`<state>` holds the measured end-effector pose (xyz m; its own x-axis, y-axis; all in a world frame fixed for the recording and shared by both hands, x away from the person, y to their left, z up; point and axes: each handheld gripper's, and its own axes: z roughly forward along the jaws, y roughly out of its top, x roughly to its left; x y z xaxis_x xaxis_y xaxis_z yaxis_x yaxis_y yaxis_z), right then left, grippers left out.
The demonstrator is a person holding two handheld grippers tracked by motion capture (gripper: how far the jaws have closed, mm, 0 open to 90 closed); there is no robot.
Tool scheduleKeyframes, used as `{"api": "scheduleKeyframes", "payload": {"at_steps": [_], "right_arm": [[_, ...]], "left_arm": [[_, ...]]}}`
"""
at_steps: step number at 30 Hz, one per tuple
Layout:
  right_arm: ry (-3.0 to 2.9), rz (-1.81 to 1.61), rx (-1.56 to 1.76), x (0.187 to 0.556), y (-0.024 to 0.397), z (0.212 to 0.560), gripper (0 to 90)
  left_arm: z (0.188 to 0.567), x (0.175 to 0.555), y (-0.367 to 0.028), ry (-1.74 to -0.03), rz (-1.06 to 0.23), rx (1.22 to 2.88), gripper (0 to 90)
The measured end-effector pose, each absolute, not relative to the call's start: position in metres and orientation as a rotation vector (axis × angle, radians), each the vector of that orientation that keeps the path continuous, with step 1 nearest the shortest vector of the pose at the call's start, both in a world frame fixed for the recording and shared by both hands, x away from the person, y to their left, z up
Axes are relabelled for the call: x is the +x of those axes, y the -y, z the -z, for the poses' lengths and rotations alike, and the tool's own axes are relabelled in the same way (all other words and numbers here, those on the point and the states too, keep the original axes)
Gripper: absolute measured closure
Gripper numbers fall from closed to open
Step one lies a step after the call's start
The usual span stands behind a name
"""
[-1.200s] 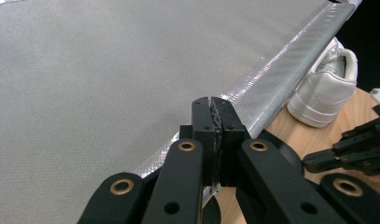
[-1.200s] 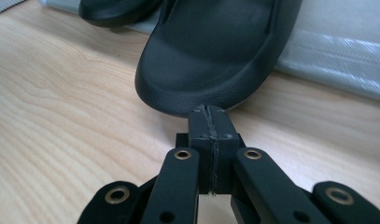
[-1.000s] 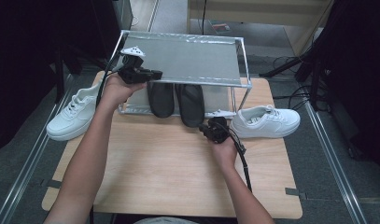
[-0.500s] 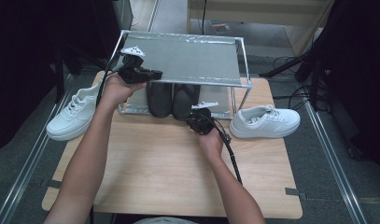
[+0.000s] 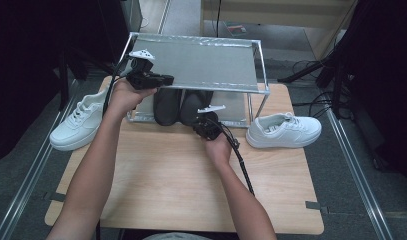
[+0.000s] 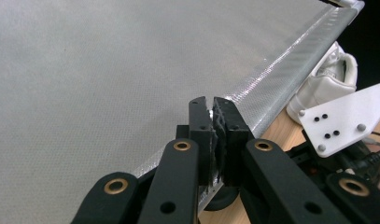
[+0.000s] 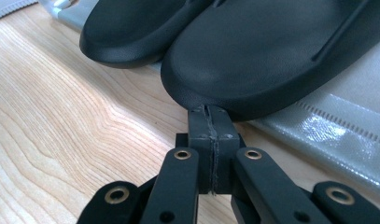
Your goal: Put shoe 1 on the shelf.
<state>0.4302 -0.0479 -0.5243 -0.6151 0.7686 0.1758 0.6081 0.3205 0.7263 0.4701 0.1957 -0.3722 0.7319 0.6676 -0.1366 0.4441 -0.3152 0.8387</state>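
Observation:
A pair of black slippers (image 5: pixel 167 106) lies on the lower shelf (image 7: pixel 327 126) of a metal shoe rack (image 5: pixel 206 62). My right gripper (image 5: pixel 197 127) is shut with nothing between its jaws. Its tips (image 7: pixel 209 112) are right at the rim of the nearer slipper (image 7: pixel 271 51), and the other slipper (image 7: pixel 127 32) lies beside it. My left gripper (image 5: pixel 168 79) is at the front left of the grey top shelf (image 6: pixel 108 70). It is shut (image 6: pixel 210 105) on that shelf's silvery front edge.
One white sneaker (image 5: pixel 78 125) lies off the table's left side and another (image 5: pixel 283 131) stands on the wooden table (image 5: pixel 181 185) to the right of the rack. The rack's right front leg (image 5: pixel 251 107) stands between the slippers and that sneaker.
My right hand has moved left, from beside the right white sneaker to in front of the black slippers. The left hand has stayed at the top shelf's edge.

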Motion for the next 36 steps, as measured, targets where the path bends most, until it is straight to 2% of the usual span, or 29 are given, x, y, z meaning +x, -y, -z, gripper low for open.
{"api": "scheduleKeyframes", "payload": {"at_steps": [6,11,14,19,26,36], "right_arm": [[-2.400,-1.188,1.244,0.422,0.052,0.521,89.5],[-2.424,-1.237,1.213,0.407,0.059,0.516,86.4],[-2.442,-1.283,1.194,0.396,0.065,0.510,82.4],[-2.461,-1.366,1.181,0.381,0.080,0.499,71.9],[-2.448,-1.438,1.134,0.362,0.105,0.487,62.3],[-2.429,-1.464,1.105,0.338,0.145,0.480,58.1]], "left_arm": [[0.368,0.470,-0.196,-0.854,-0.307,1.981,81.4],[0.361,0.465,-0.200,-0.828,-0.273,1.943,72.0],[0.355,0.458,-0.199,-0.797,-0.227,1.939,59.9],[0.347,0.444,-0.196,-0.776,-0.207,1.956,51.4],[0.346,0.431,-0.200,-0.793,-0.159,1.970,47.2],[0.346,0.408,-0.207,-0.801,-0.138,1.971,43.9]]}}
